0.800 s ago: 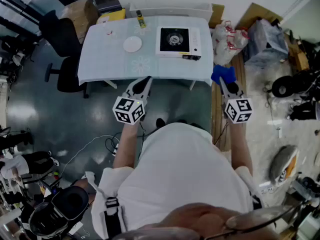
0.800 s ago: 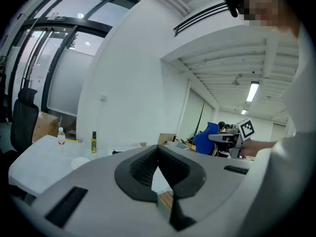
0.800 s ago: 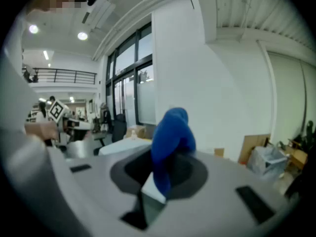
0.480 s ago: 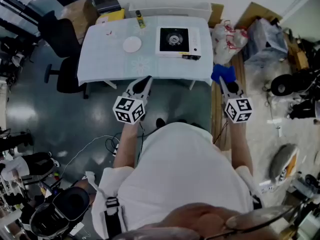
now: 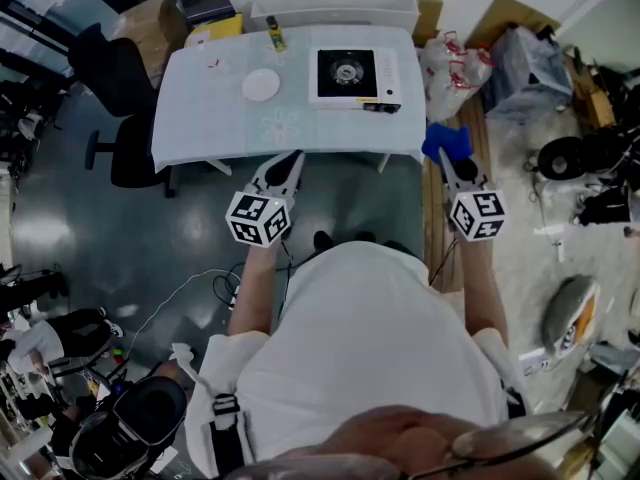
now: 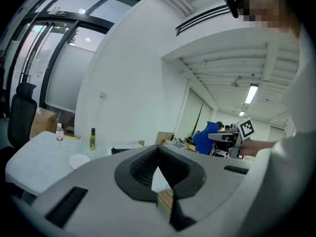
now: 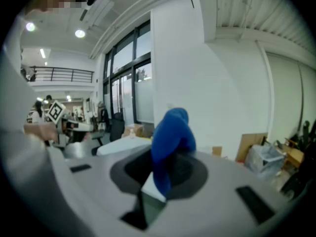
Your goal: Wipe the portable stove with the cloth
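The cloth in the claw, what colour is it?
Blue. The cloth shows best in the right gripper view, pinched in the right claw.

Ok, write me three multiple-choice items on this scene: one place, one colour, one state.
1. The portable stove stands:
A) on a stool
B) on a shelf
C) on the table, toward its right end in the head view

2. The cloth is:
A) red
B) blue
C) white

3. The right gripper is:
A) shut on the cloth
B) open and empty
C) resting on the stove

Answers:
1 C: the head view shows it on the tabletop's right part.
2 B: it is blue in both views.
3 A: its fingers pinch the cloth in the right gripper view.
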